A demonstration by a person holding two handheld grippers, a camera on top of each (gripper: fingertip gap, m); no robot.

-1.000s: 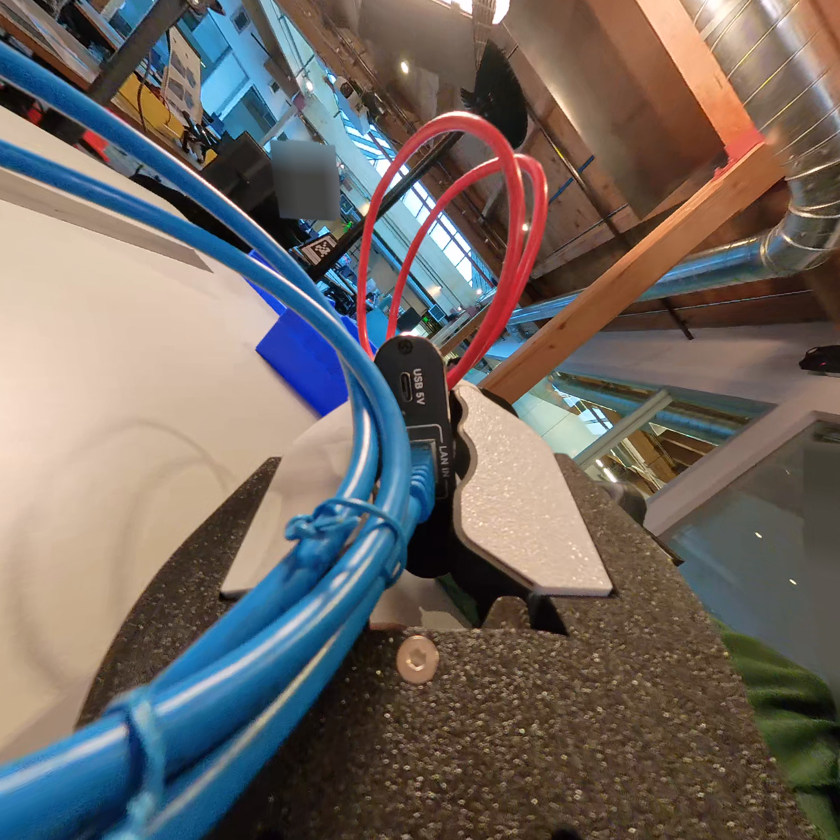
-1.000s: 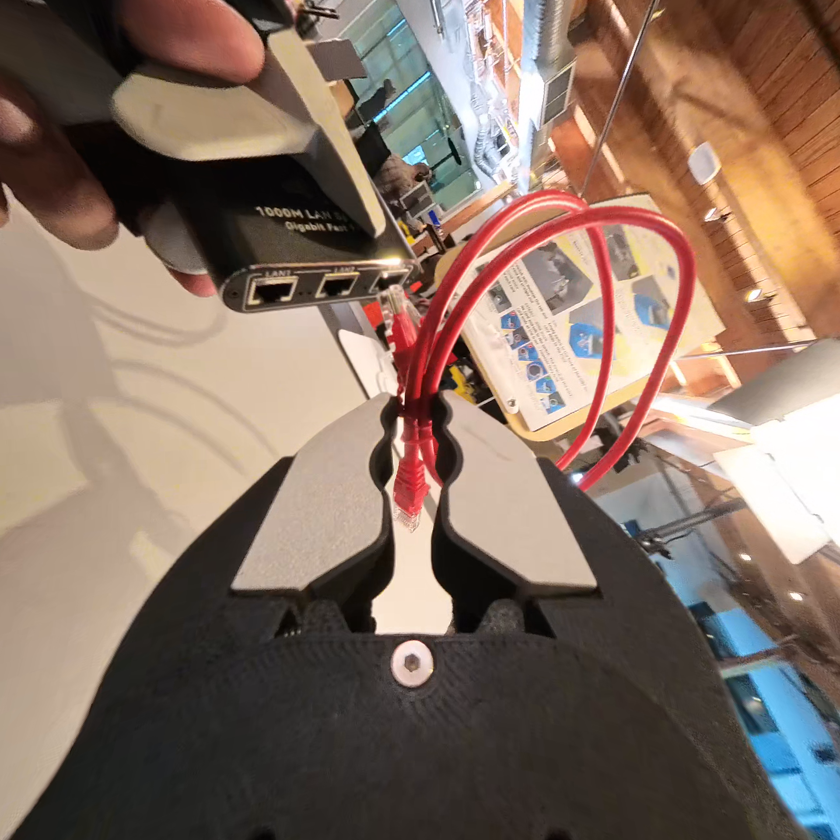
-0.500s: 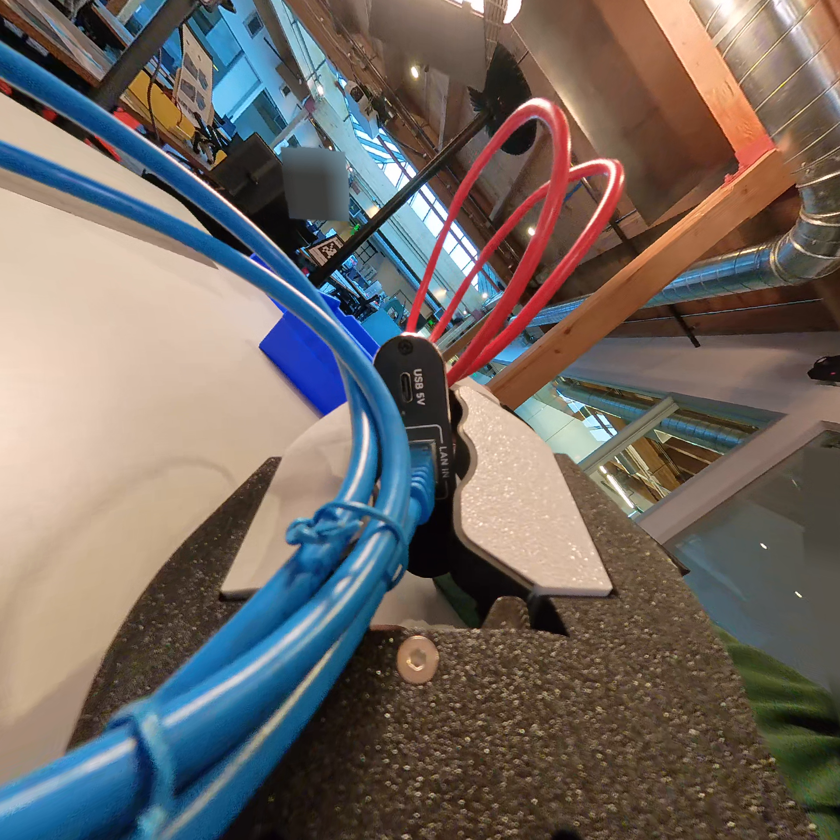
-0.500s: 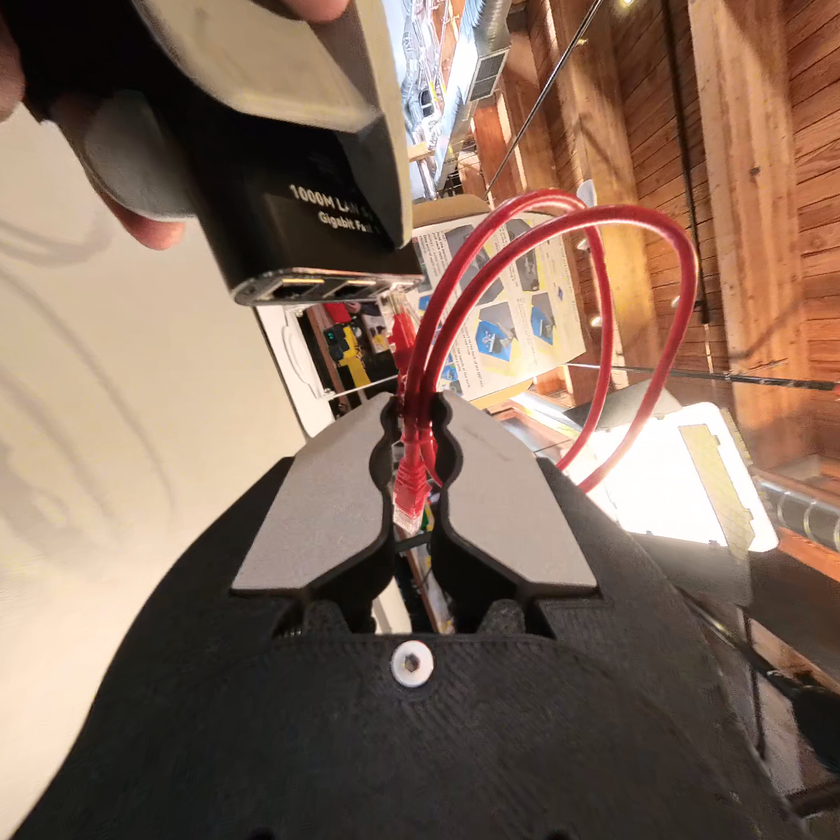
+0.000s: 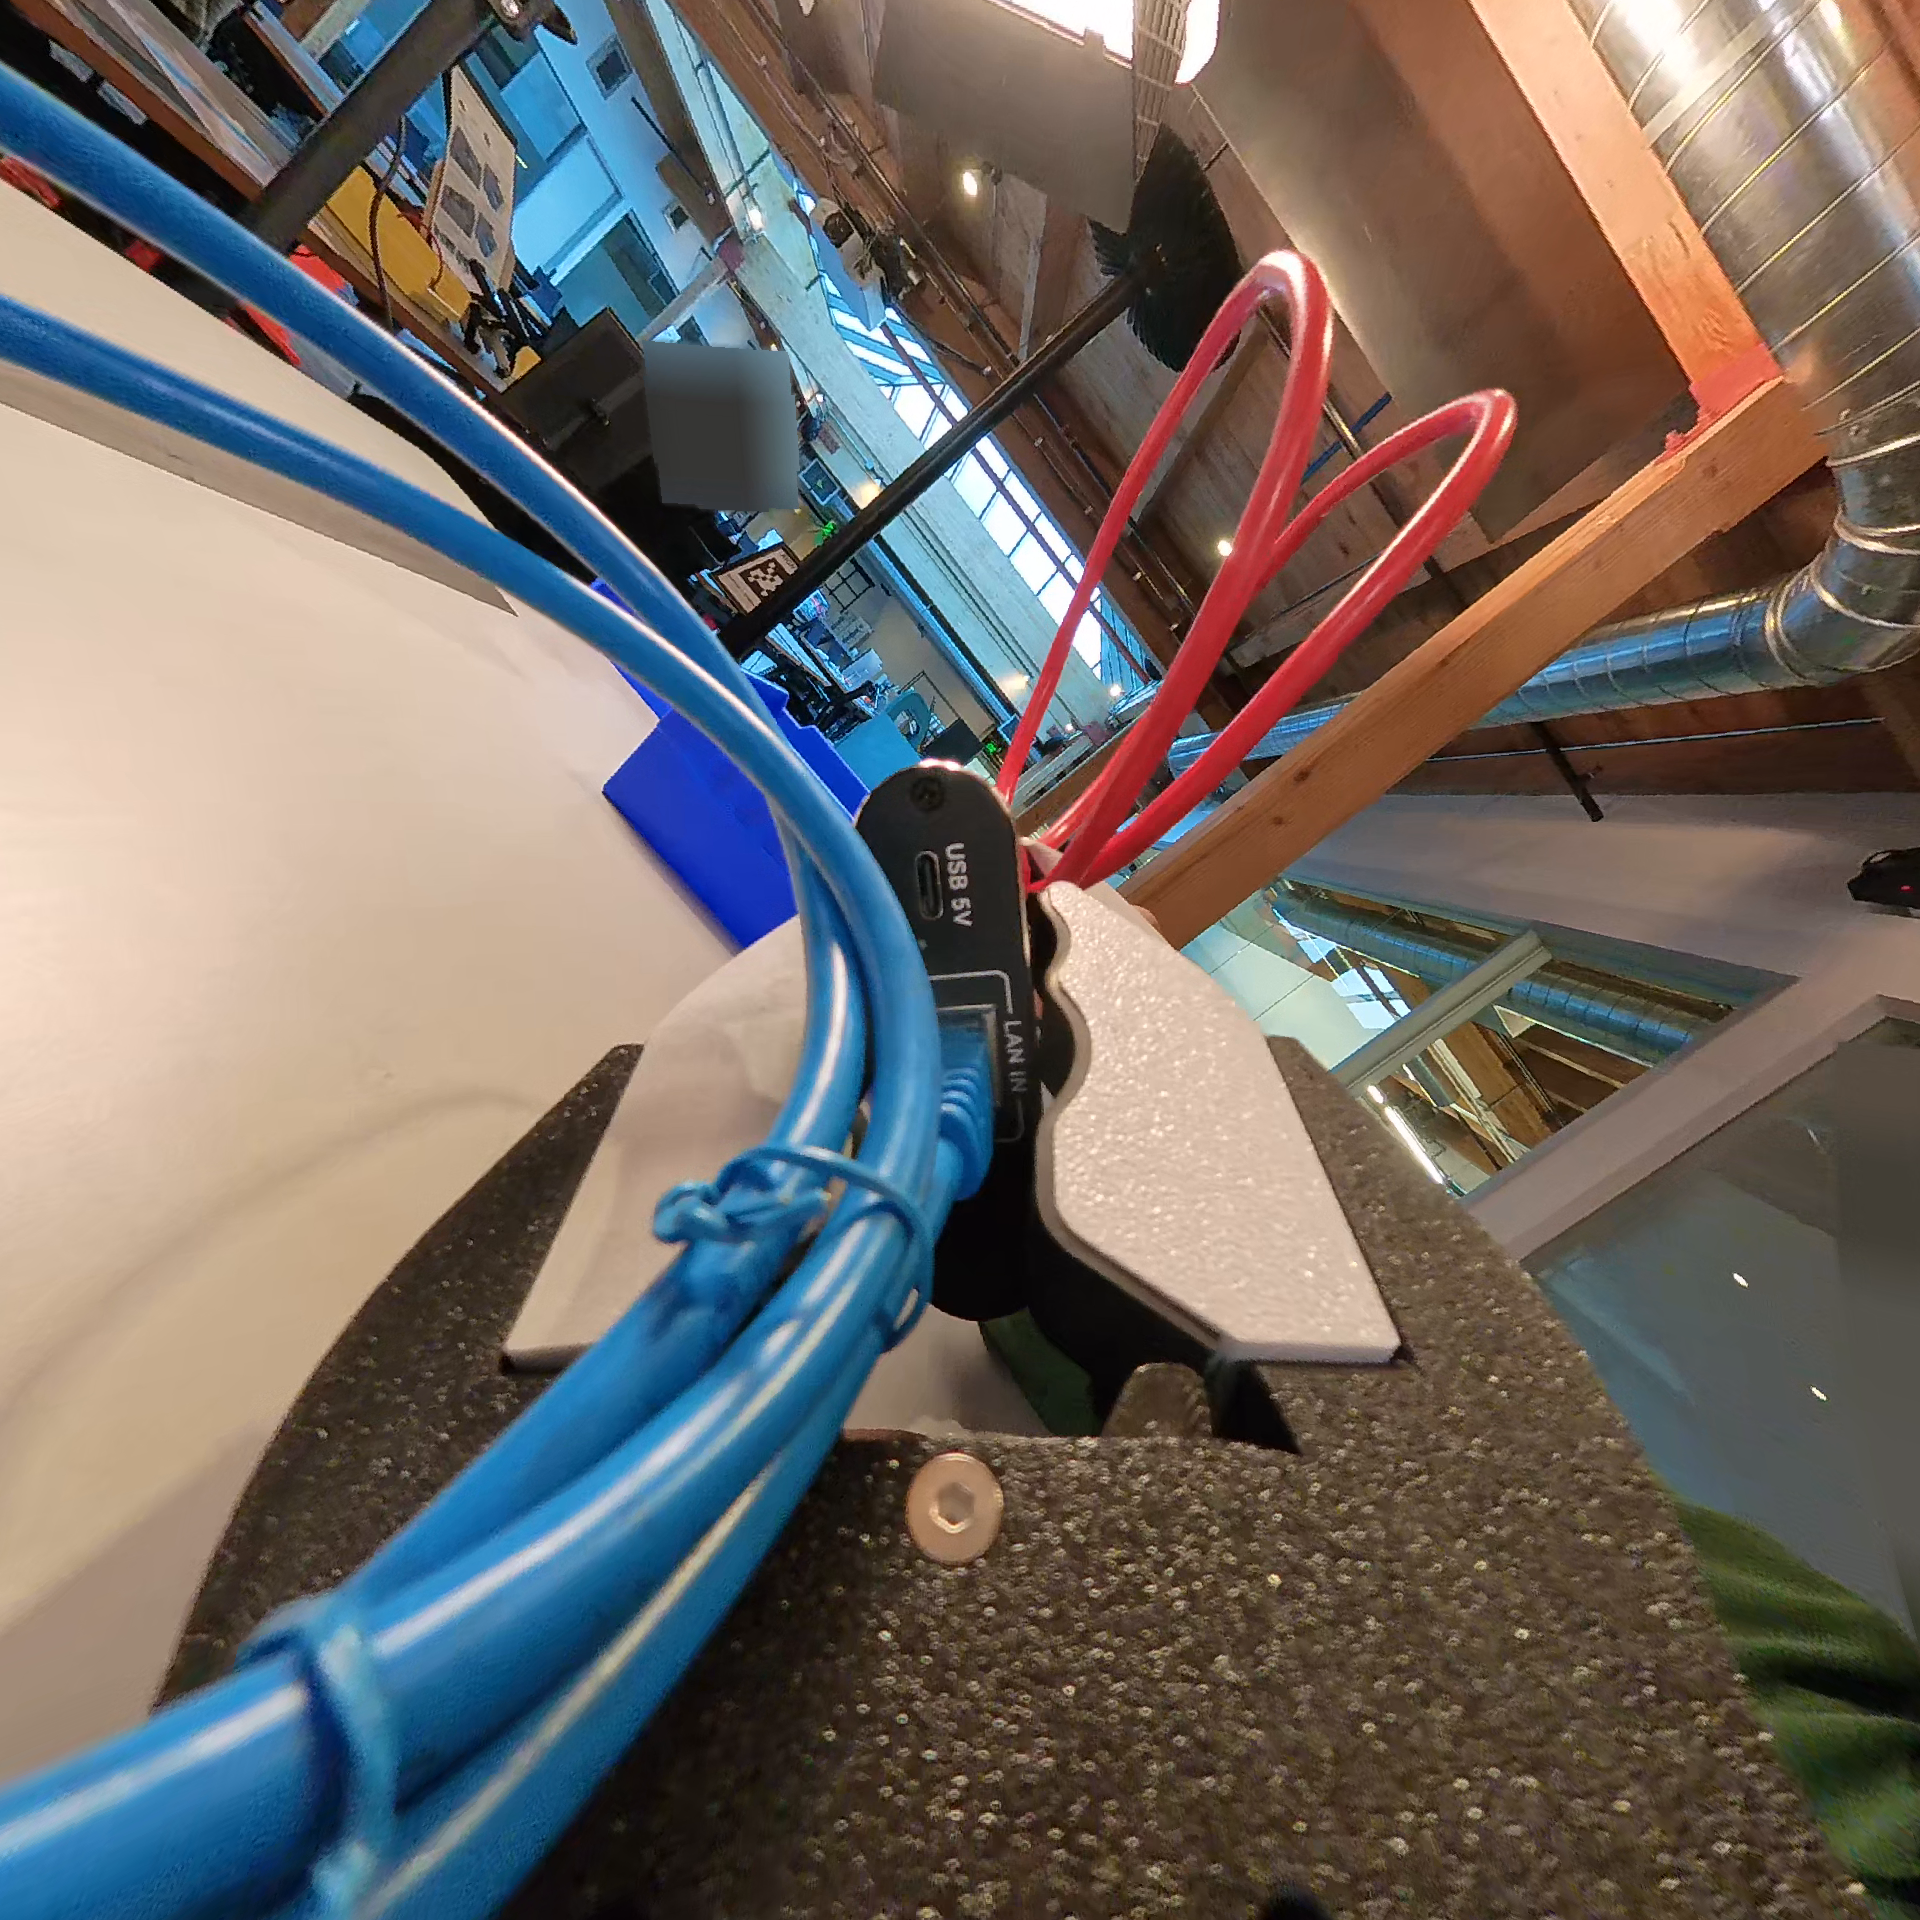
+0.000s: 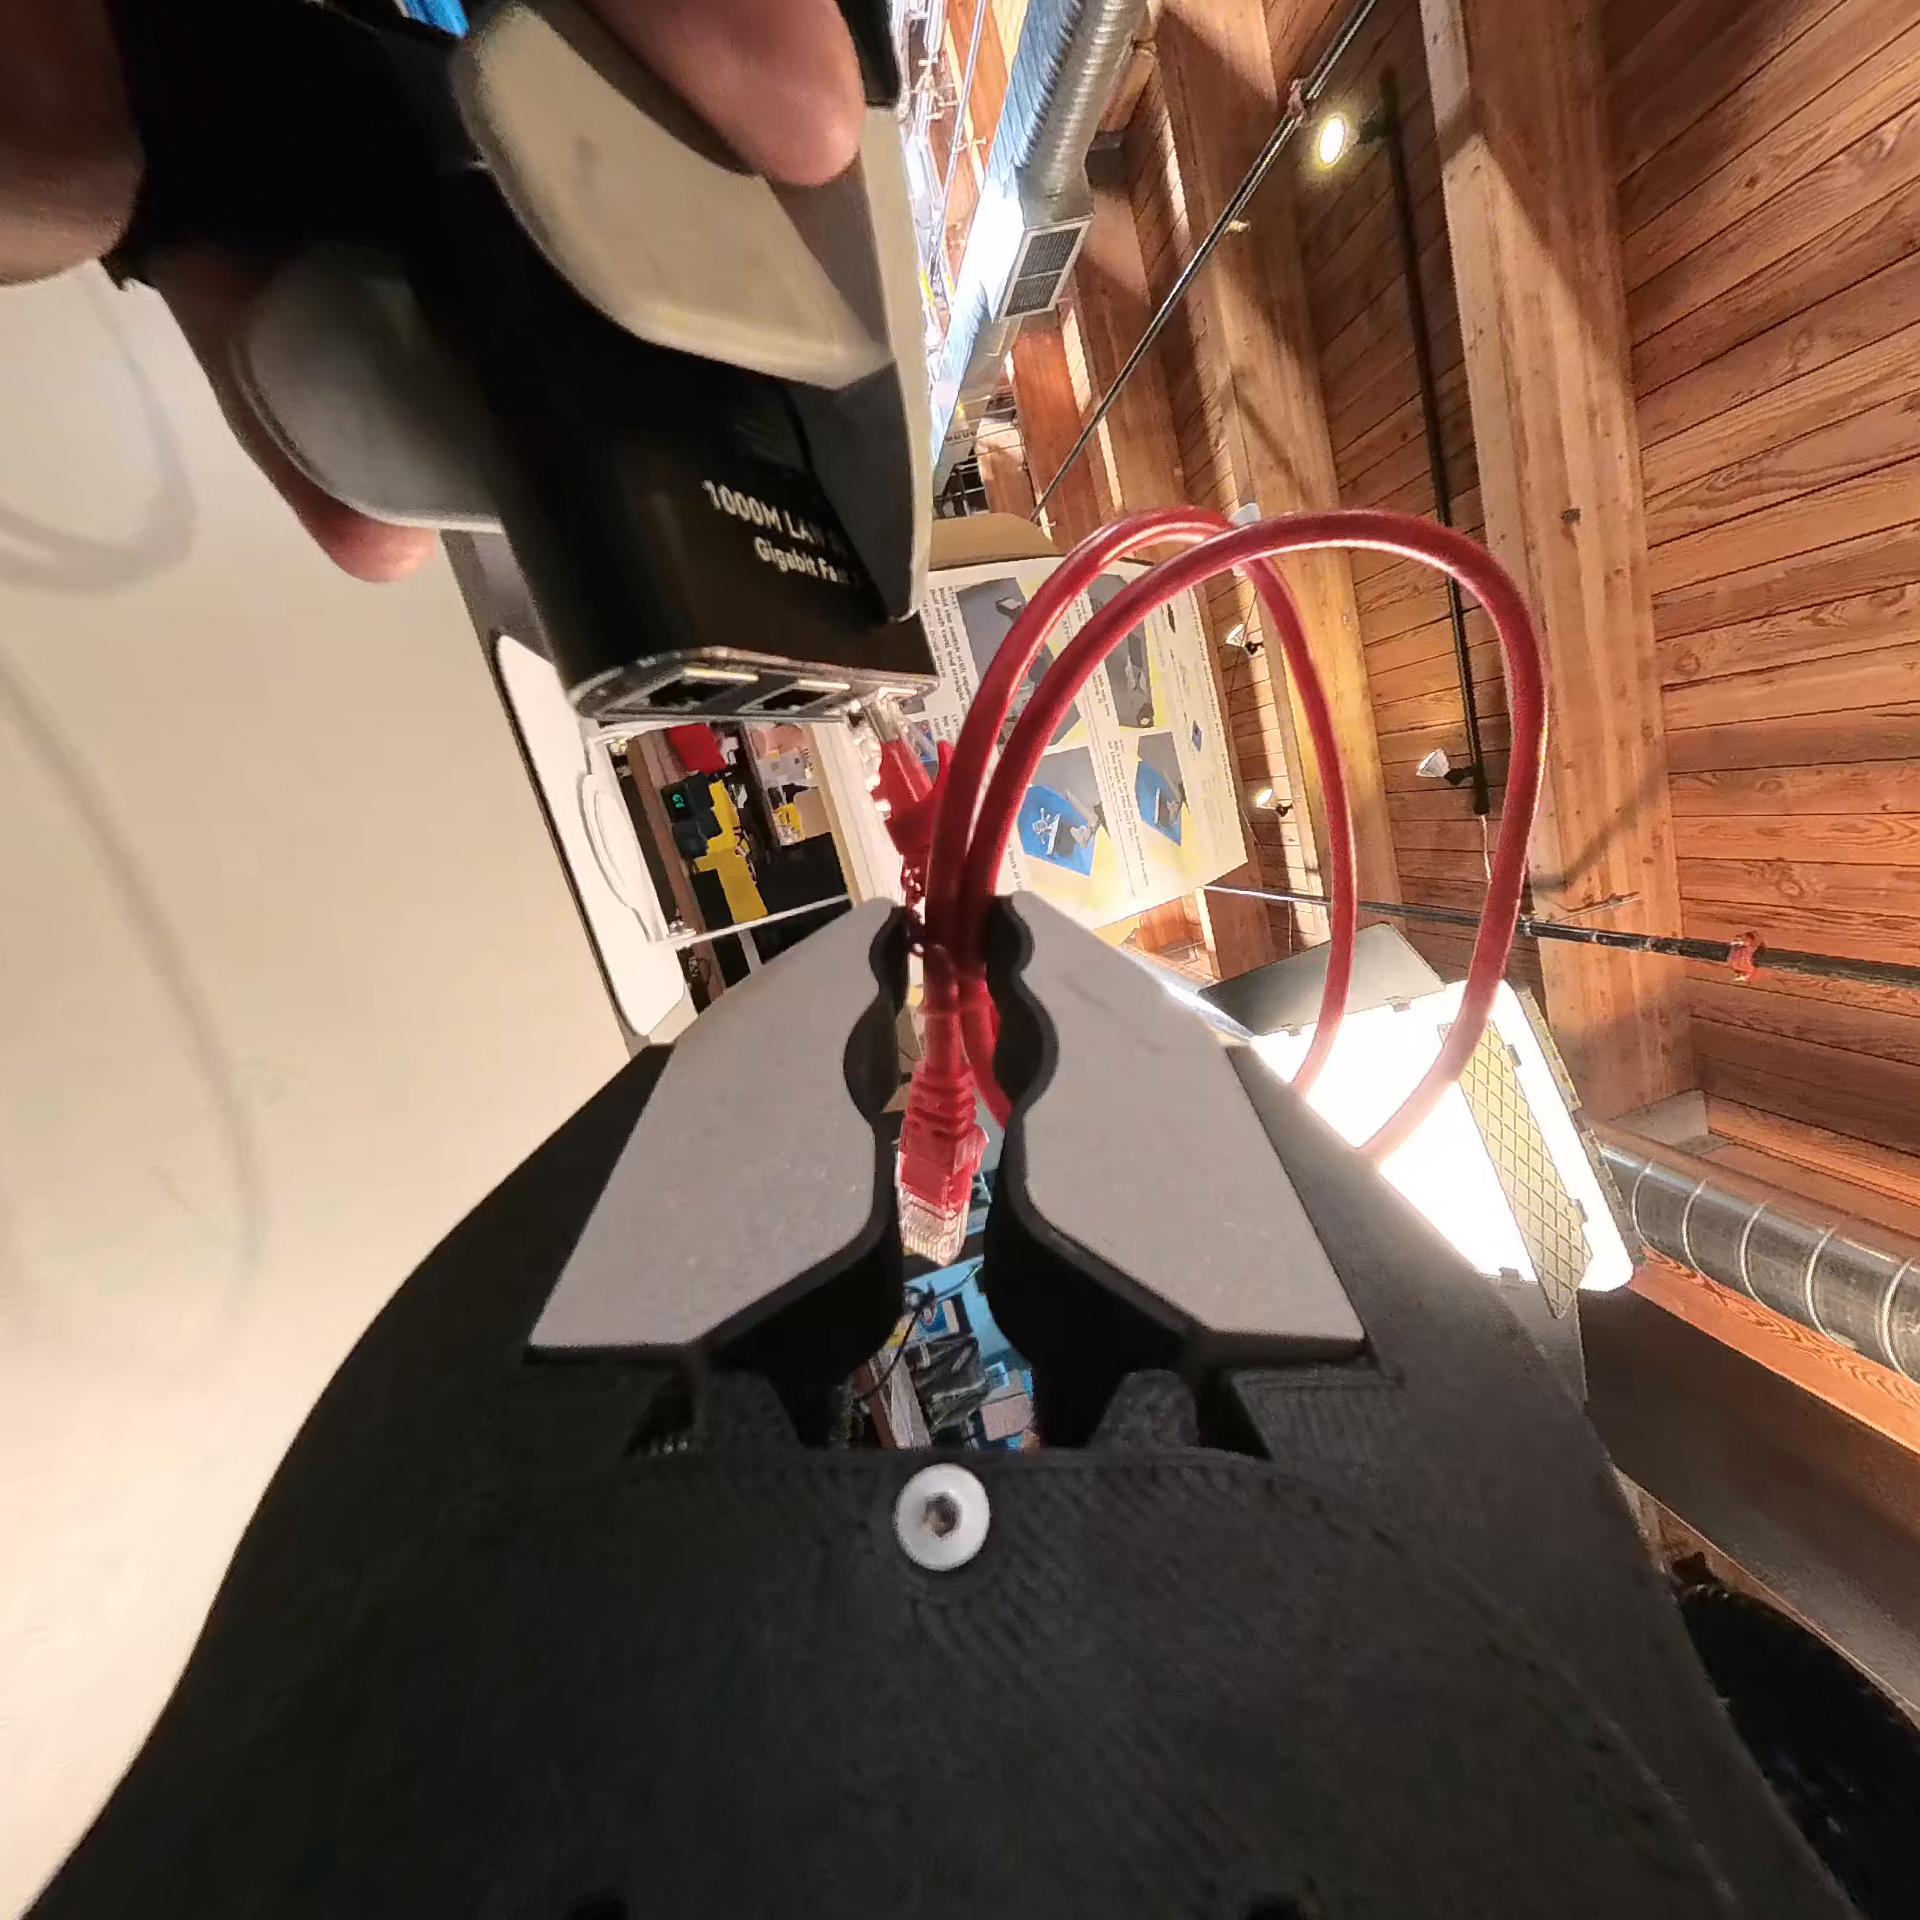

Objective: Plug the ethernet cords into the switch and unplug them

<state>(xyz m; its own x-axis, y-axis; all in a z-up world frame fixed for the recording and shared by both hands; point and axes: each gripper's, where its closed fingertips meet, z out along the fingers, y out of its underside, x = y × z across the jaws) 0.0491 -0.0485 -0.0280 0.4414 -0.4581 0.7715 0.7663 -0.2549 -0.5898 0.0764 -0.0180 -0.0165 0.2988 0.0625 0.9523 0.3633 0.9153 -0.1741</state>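
My left gripper (image 5: 966, 935) is shut on the black switch (image 5: 961, 894), held on edge above the white table. A blue ethernet cord (image 5: 582, 1340), coiled and tied, is plugged into the switch's near end. My right gripper (image 6: 951, 925) is shut on the coiled red ethernet cord (image 6: 1299, 665). One red plug (image 6: 940, 1164) hangs back between my fingers. The other red plug (image 6: 899, 774) points up at the rightmost port of the switch (image 6: 686, 540), touching or just below it. The red loops (image 5: 1226, 582) rise behind the switch in the left wrist view.
A person's fingers (image 6: 717, 94) wrap the left gripper's handle. A blue bin (image 5: 717, 821) sits on the white table (image 5: 260, 831). A poster board (image 6: 1132, 727) and a white stand (image 6: 592, 831) lie beyond the switch. Wooden beams and metal ducts are overhead. Spacing between my two grippers at the tips: around 5 cm.
The switch has come closer to my right gripper and tilted, so its port face now turns downward over the red plug. The red loops have swung right behind the switch.
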